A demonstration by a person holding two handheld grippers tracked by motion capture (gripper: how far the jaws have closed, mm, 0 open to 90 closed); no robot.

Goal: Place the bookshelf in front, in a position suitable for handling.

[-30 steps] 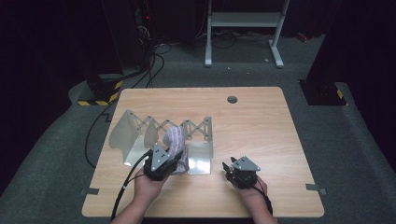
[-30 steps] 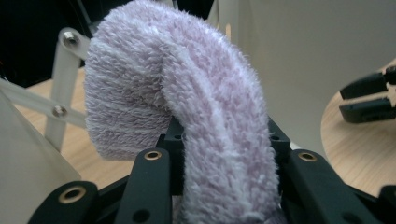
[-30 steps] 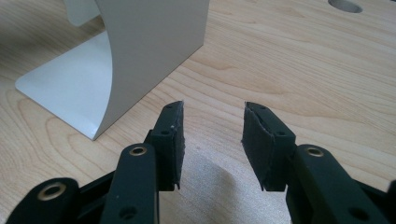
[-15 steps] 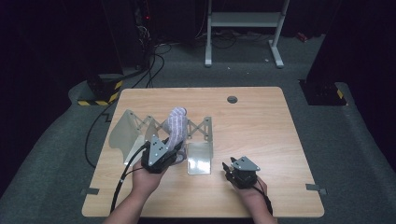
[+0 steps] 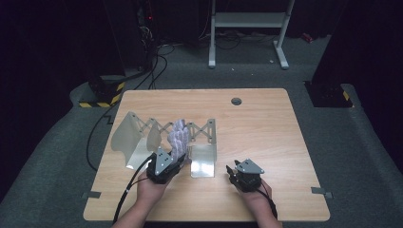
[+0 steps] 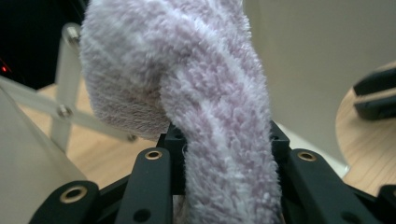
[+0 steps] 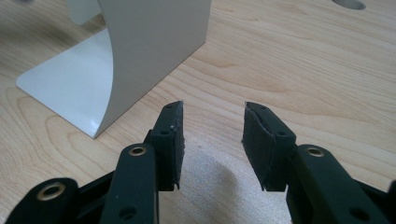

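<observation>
Left gripper (image 5: 172,163) clamped on a fluffy lilac sock (image 6: 205,116), held upright between the jaws, bulk of it flopping forward past the tips and over the accordion rack (image 5: 164,130) just ahead. Right gripper (image 7: 212,140) jaws apart, nothing between them, resting low on the wooden table (image 5: 266,123) off to the right of the left gripper, well clear of the sock. Risk, as judged: soft pile compresses, so grip near the sock's lower part may slip and let it sag or drop short of a slot. Loose toe end could drape across two dividers instead of settling between them. Light rack likely to slide or fold if nudged by jaws on the way down; no second gripper steadying it. White curved divider panel (image 7: 140,51) close ahead and left of right gripper, its base plate (image 5: 203,164) right of left gripper. Scissor links (image 6: 65,93) left of the sock, a snag point for the fibres. Cable (image 5: 126,194) trailing back off left gripper toward table edge.
</observation>
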